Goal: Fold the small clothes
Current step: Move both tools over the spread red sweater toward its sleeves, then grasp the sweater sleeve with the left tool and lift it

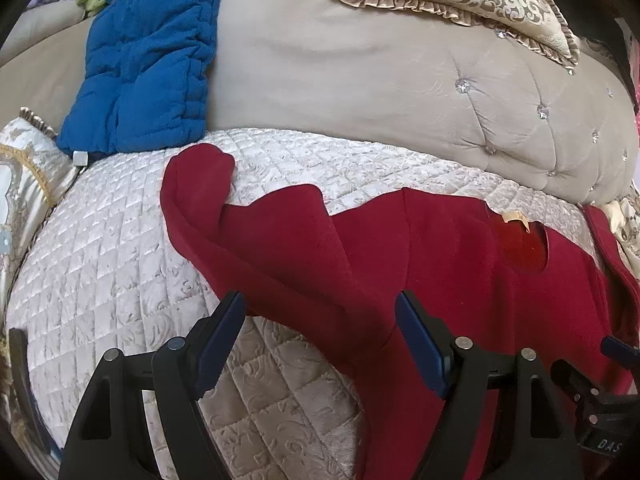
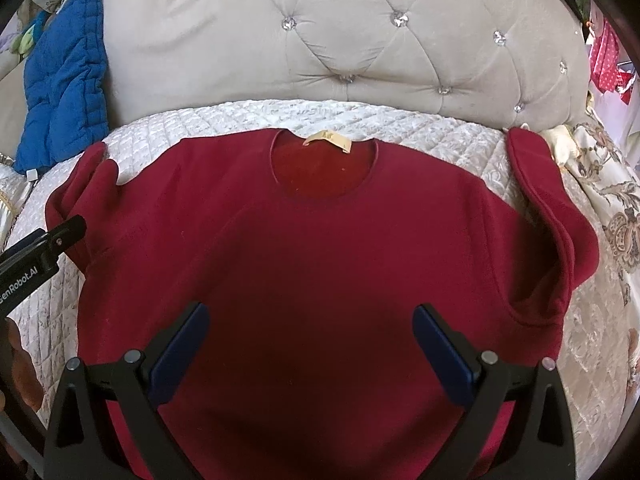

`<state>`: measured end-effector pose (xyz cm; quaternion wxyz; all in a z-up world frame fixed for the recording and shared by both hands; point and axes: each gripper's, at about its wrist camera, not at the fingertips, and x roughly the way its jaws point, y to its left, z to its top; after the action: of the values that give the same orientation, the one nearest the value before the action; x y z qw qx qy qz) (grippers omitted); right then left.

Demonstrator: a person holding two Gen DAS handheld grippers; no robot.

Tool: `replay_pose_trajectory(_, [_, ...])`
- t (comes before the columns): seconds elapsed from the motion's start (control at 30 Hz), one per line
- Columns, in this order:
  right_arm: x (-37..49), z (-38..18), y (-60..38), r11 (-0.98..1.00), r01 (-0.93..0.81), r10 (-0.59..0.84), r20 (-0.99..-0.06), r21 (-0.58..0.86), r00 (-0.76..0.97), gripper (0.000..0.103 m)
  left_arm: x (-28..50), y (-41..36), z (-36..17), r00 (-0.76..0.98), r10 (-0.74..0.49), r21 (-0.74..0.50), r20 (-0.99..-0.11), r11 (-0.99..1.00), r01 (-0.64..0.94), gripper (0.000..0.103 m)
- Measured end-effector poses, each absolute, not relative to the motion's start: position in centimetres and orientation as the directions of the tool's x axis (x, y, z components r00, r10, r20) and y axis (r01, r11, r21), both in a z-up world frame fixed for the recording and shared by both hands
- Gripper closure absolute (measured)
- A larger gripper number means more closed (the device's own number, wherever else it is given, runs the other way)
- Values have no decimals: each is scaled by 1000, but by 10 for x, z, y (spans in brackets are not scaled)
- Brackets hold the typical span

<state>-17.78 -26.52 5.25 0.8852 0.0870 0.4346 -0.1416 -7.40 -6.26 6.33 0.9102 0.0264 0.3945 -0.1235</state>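
- Left wrist view: the left gripper point(image 1: 320, 328) is spread wide and pinches nothing. It hangs just above the lower left flank of the dark red fleece sweater point(image 1: 460, 272), where the left sleeve point(image 1: 200, 200) joins the body. This placement suits a grasp on that sleeve or side edge.
- Left wrist view: the sweater lies on the cream quilted sofa seat cover point(image 1: 100, 240), with the left sleeve turned upward toward the beige tufted backrest point(image 1: 360, 92). The sleeve lies rumpled, not flat, so it probably needs straightening before it is folded inward.
- Left wrist view: a blue quilted pad point(image 1: 148, 60) leans against the backrest, apart from the sweater.
- Right wrist view: the right gripper point(image 2: 310, 344) is also spread and empty, centred over the lower chest of the sweater point(image 2: 320, 240).
- Right wrist view: the garment is laid front up, neckline and tan label point(image 2: 328, 142) toward the backrest point(image 2: 340, 40), both sleeves angled upward. This spread layout exposes both side edges for folding.
- Right wrist view: the left gripper point(image 2: 40, 248) shows at the left edge, near the left sleeve point(image 2: 88, 184).
- Judgement: no fold is made yet.
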Motion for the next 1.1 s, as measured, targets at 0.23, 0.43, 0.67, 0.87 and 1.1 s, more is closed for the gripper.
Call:
replay_pose_trajectory(0.23, [-179, 52, -264, 944, 324, -154, -790, 59, 594, 0, -74, -63, 63, 658, -200, -48, -726, 969, 242, 45])
replay_pose_trajectory(0.43, [-178, 50, -265, 942, 328, -145, -797, 70, 586, 0, -68, -55, 66, 659, -190, -48, -728, 973, 226, 45])
replay_pose_trajectory(0.67, [-174, 52, -261, 952, 299, -135, -798, 59, 587, 0, -36, -8, 78, 637, -126, -59, -761, 990, 126, 45])
replay_pose_trajectory(0.87, [-172, 53, -262, 955, 284, -107, -795, 85, 597, 0, 20, 43, 75, 609, -72, -94, -790, 996, -3, 45])
replay_pose_trajectory(1.1, [-172, 49, -262, 960, 265, -87, -807, 88, 584, 0, 89, 71, 43, 576, -34, -140, -816, 980, -140, 62])
